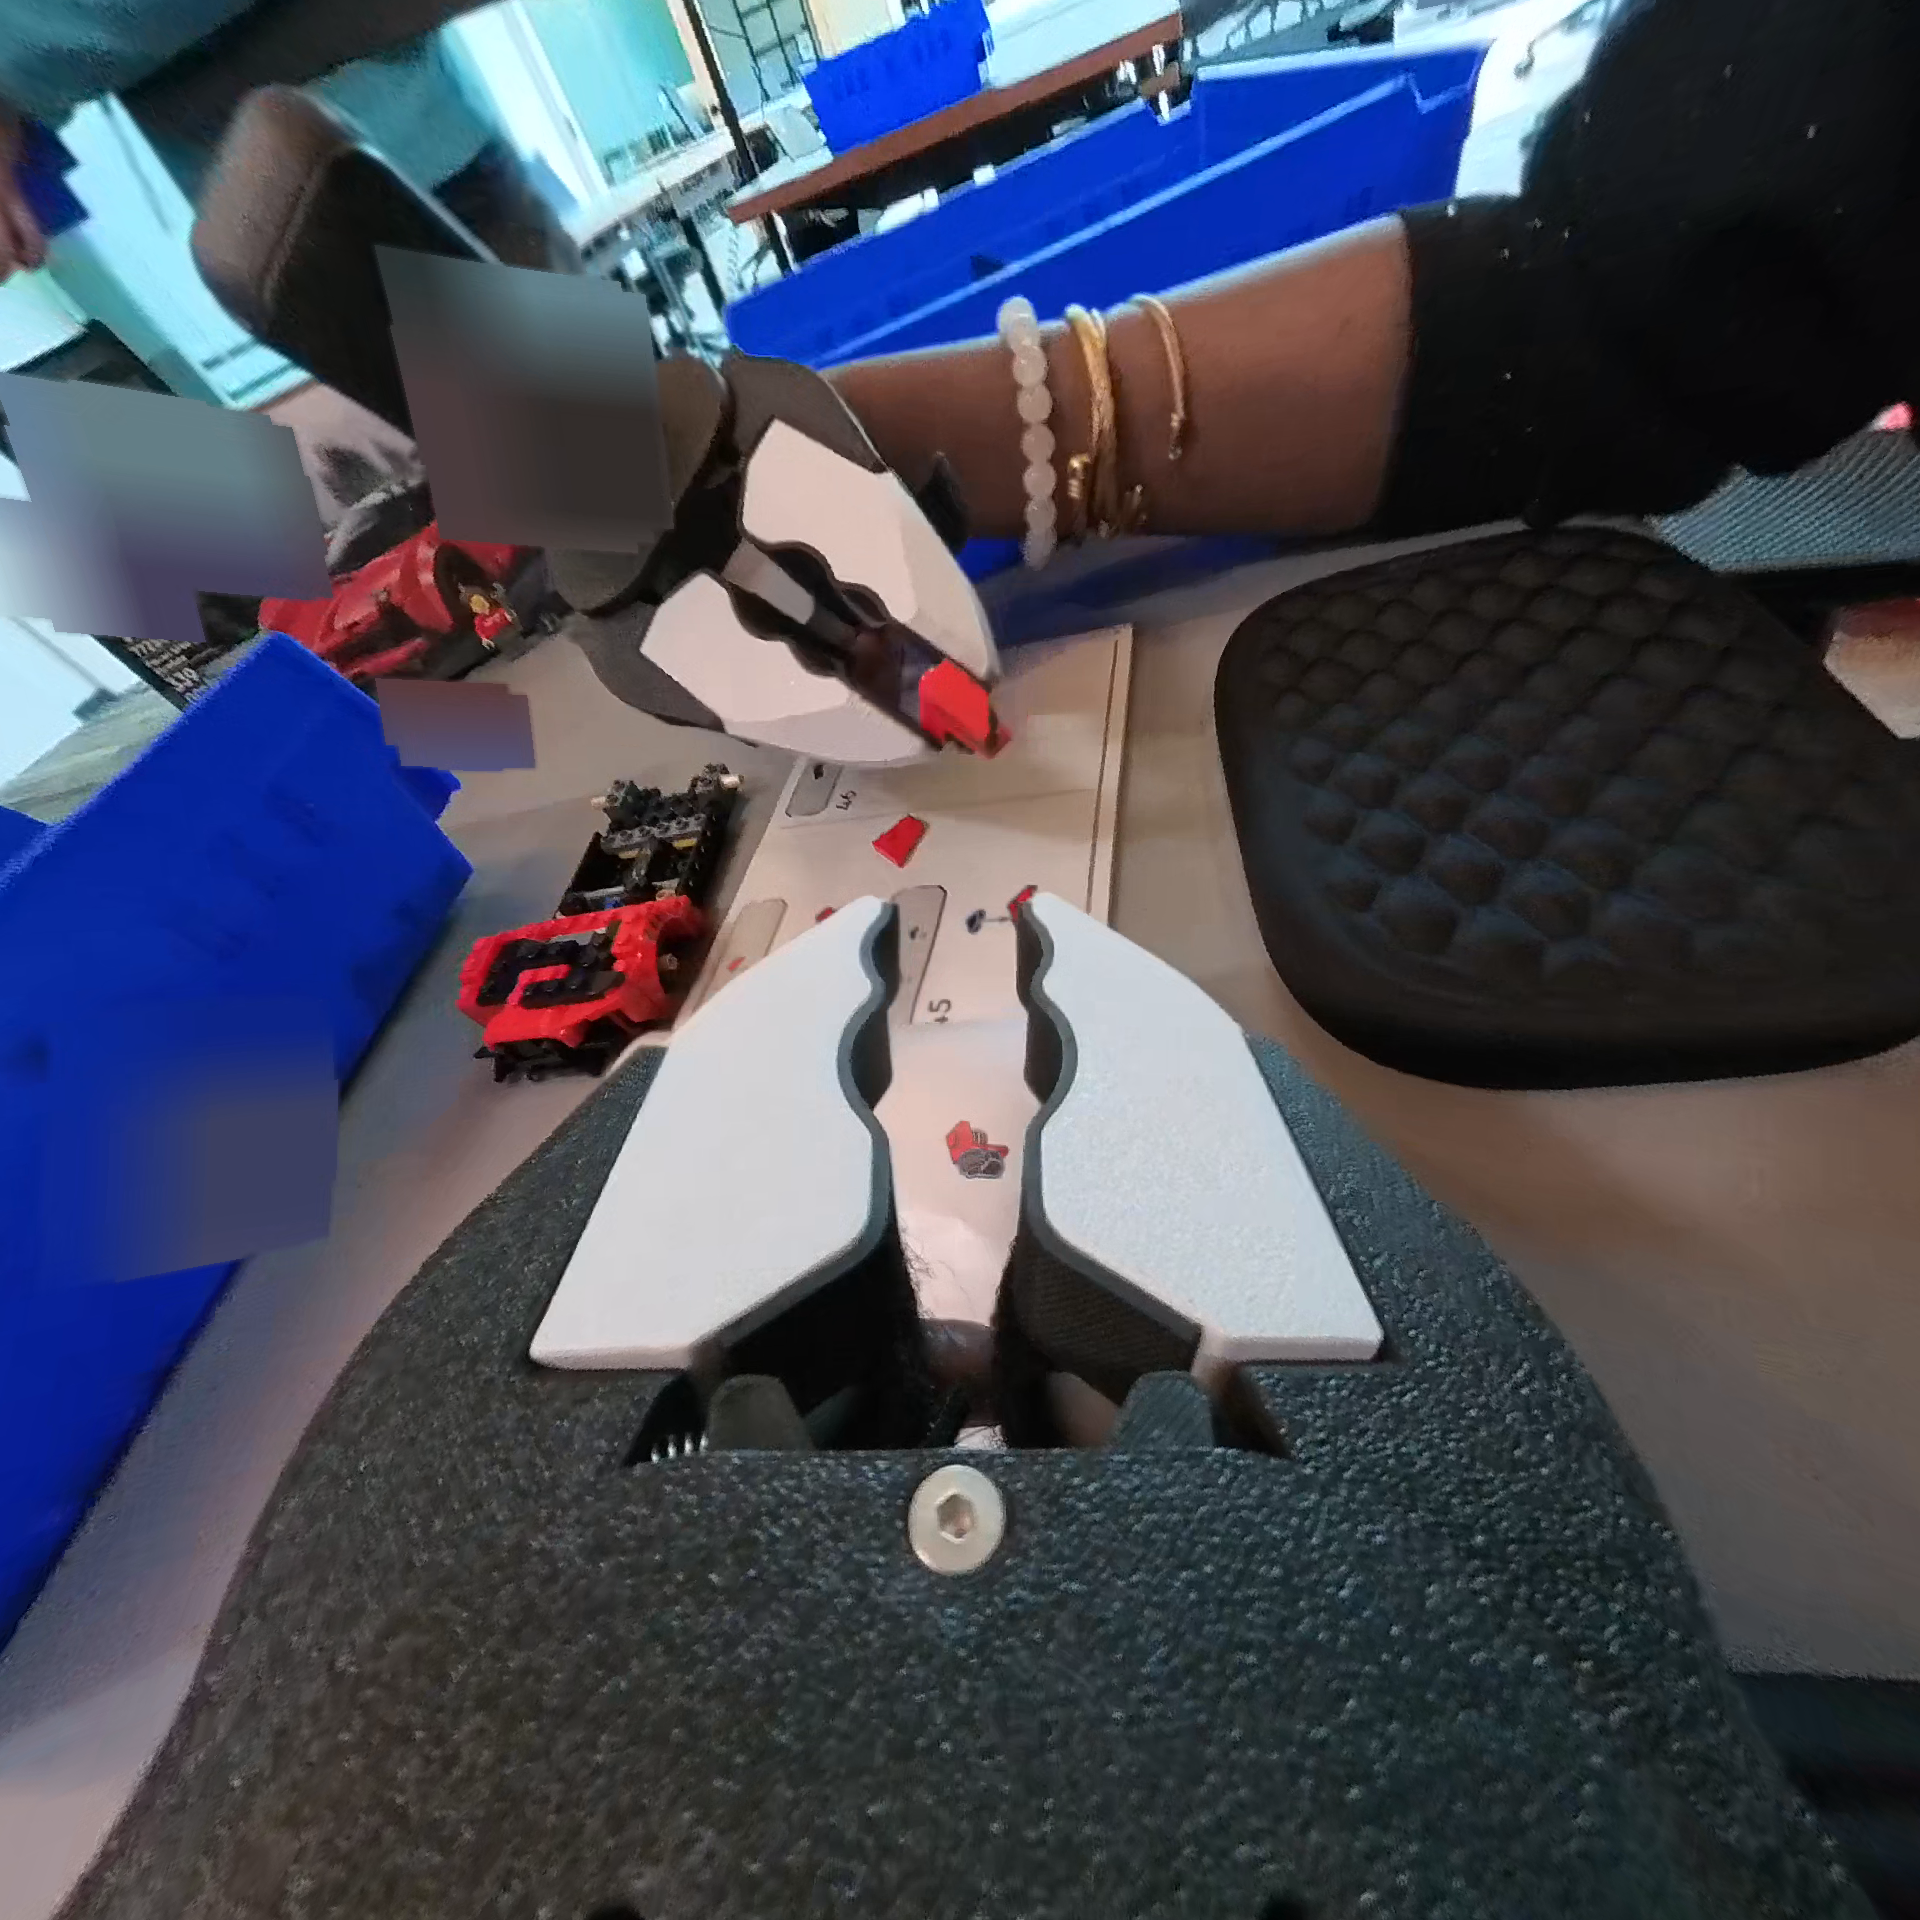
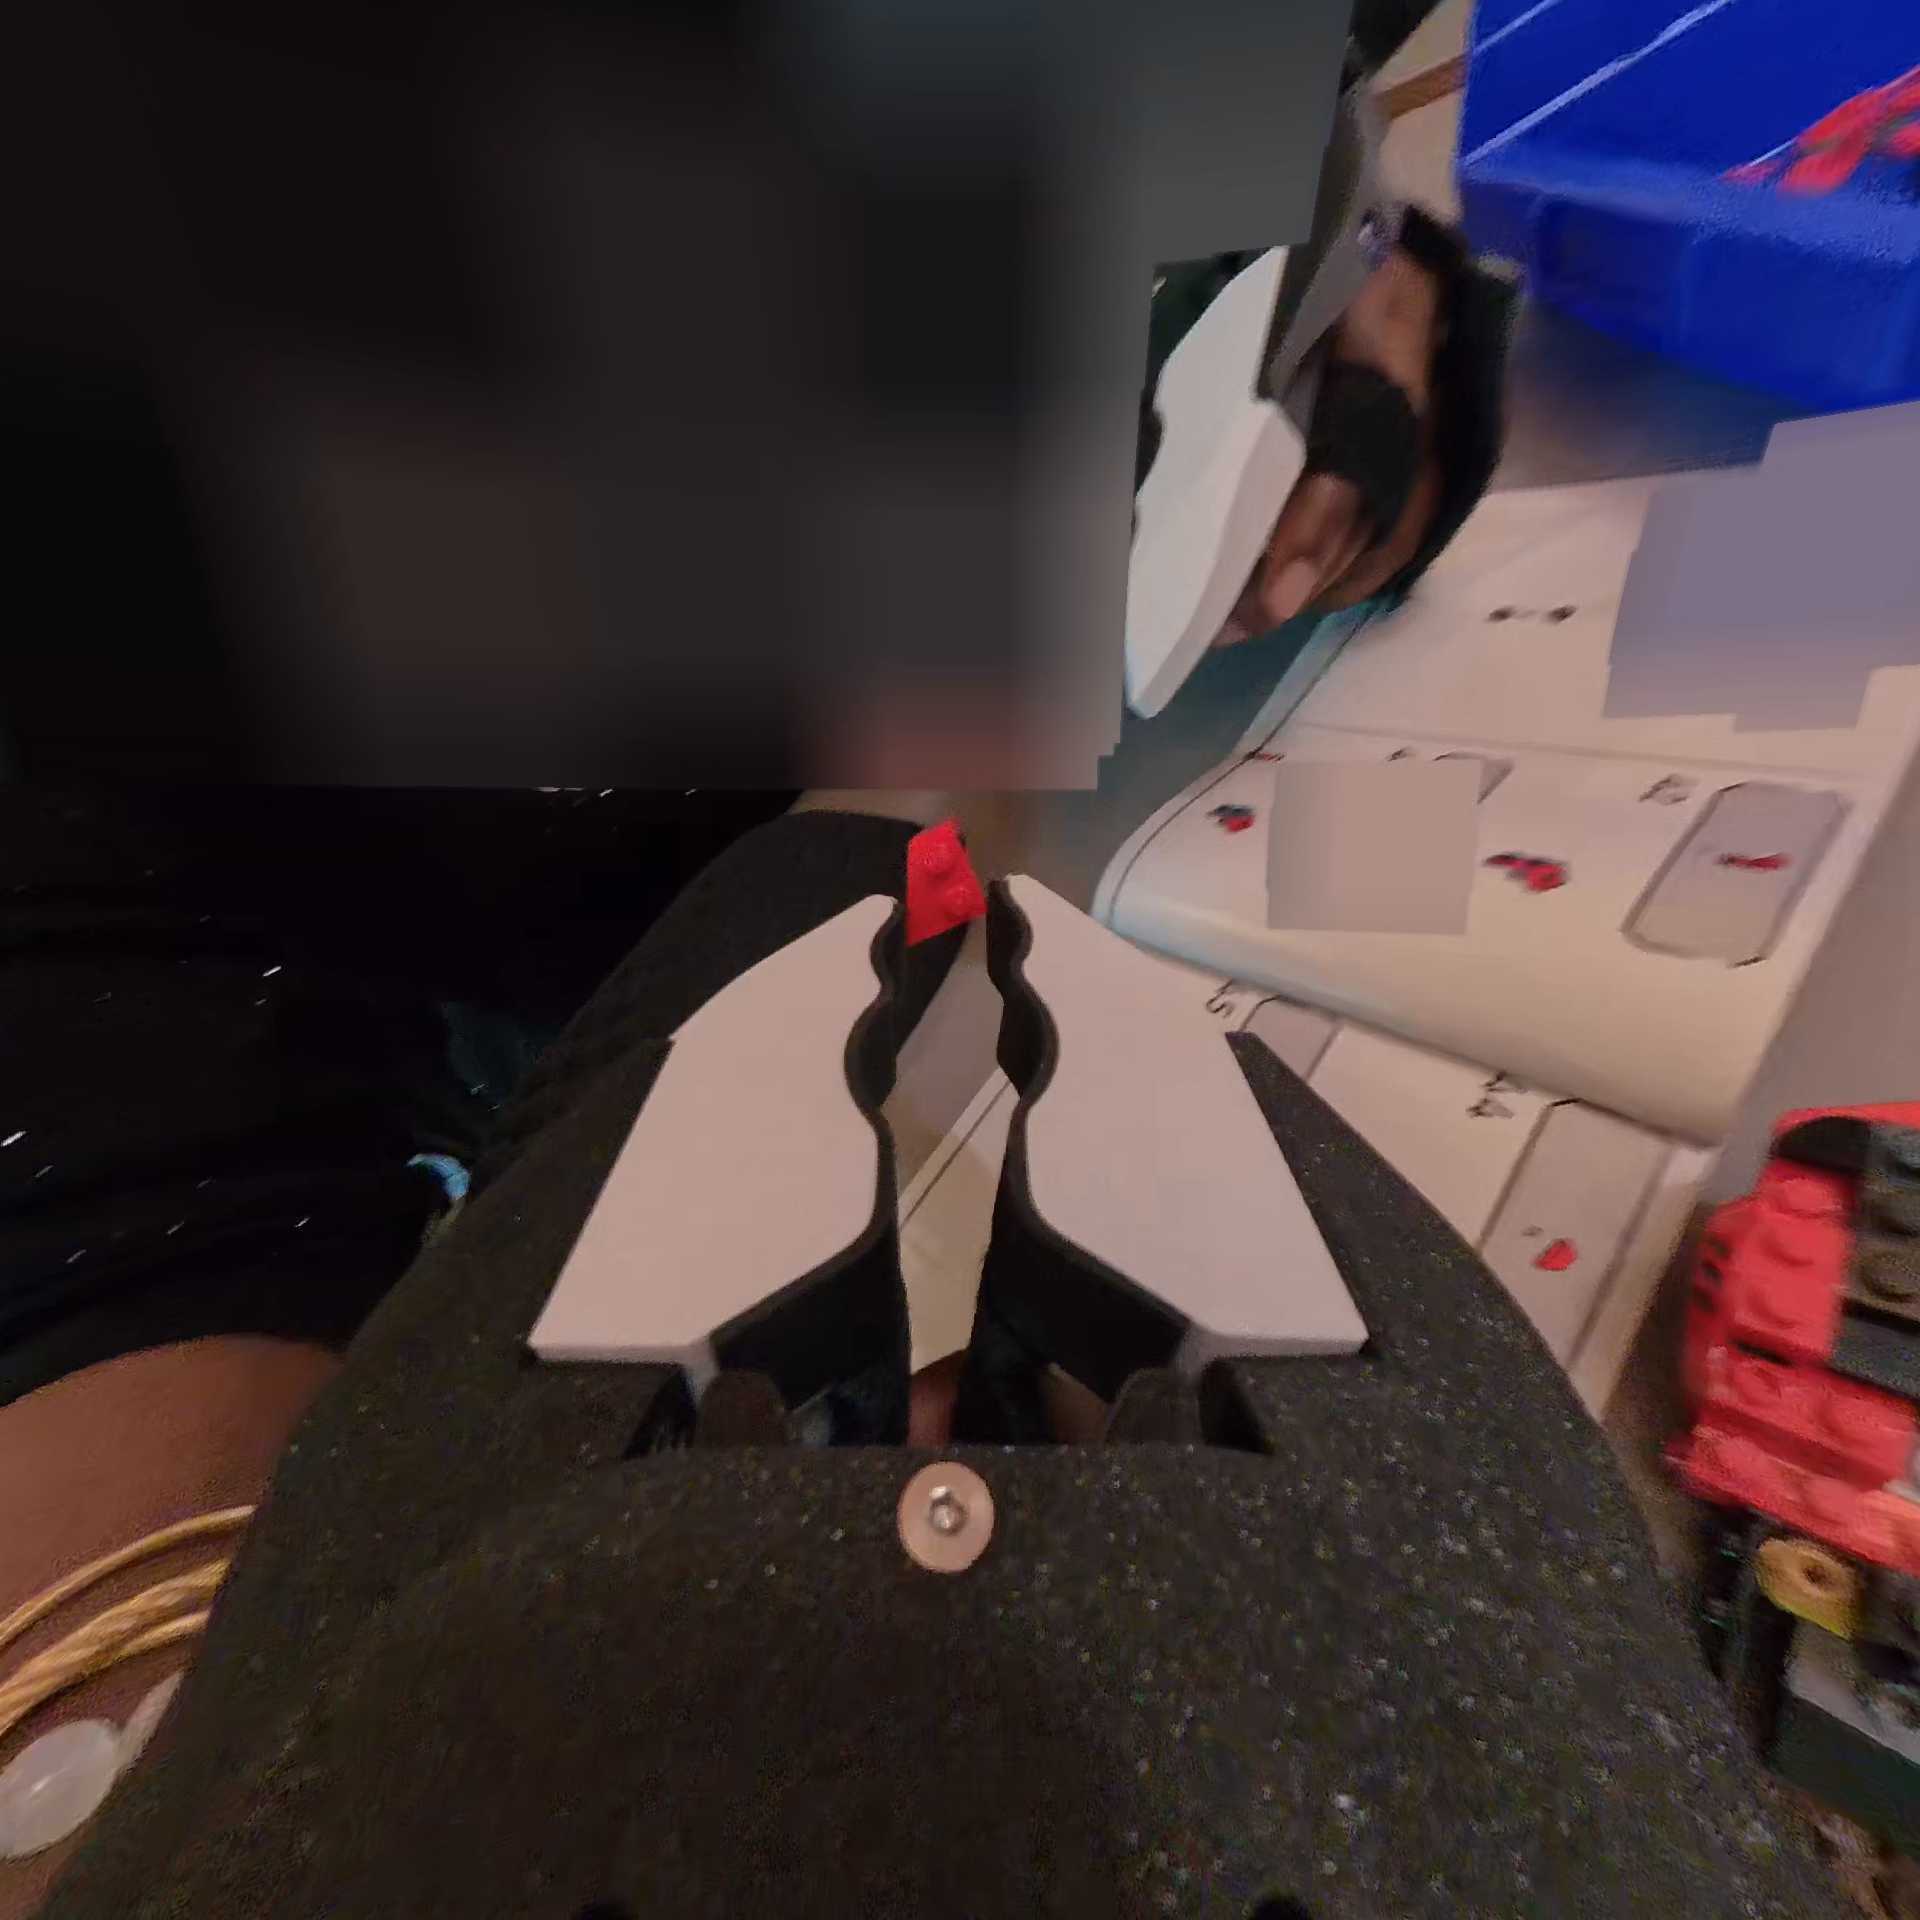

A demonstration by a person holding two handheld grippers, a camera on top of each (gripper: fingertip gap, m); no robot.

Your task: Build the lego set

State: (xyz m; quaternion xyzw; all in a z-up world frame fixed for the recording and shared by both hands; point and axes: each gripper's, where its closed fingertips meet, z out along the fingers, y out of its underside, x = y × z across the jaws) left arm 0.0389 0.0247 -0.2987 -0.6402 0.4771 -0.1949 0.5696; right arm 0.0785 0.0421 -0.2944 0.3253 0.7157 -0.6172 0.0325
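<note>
Gripping a small red brick (image 2: 943, 883) at its very tips, the right gripper (image 1: 961, 717) hung tilted just above the open instruction booklet (image 1: 1049, 769), the brick close to the page; whether it touched the paper could not be told. In the right wrist view the same brick stood between the two white fingers (image 2: 758, 1122), pinched near their ends, its studs facing the camera.

The left gripper (image 1: 956, 914) hovered low over the nearer part of the booklet with its jaws parted by a narrow gap and nothing between them; a printed picture of a red part showed through that gap. A second loose red piece (image 1: 900, 840), wedge-shaped, lay flat on the booklet between the two grippers, apart from both.

To the left of the booklet on the pale table (image 1: 1507, 1299) sat the half-built car: a black frame (image 1: 655, 842) farther off and, touching its near end, a red and black body section (image 1: 577, 977). A blue bin (image 1: 197, 935) stood just left of the model. On the right lay a black dimpled pad (image 1: 1558, 810), partly under the person's forearm (image 1: 1247, 416), which wore a white bead bracelet and gold bangles (image 1: 1091, 416). More blue bins (image 1: 1195, 177) stood behind.
</note>
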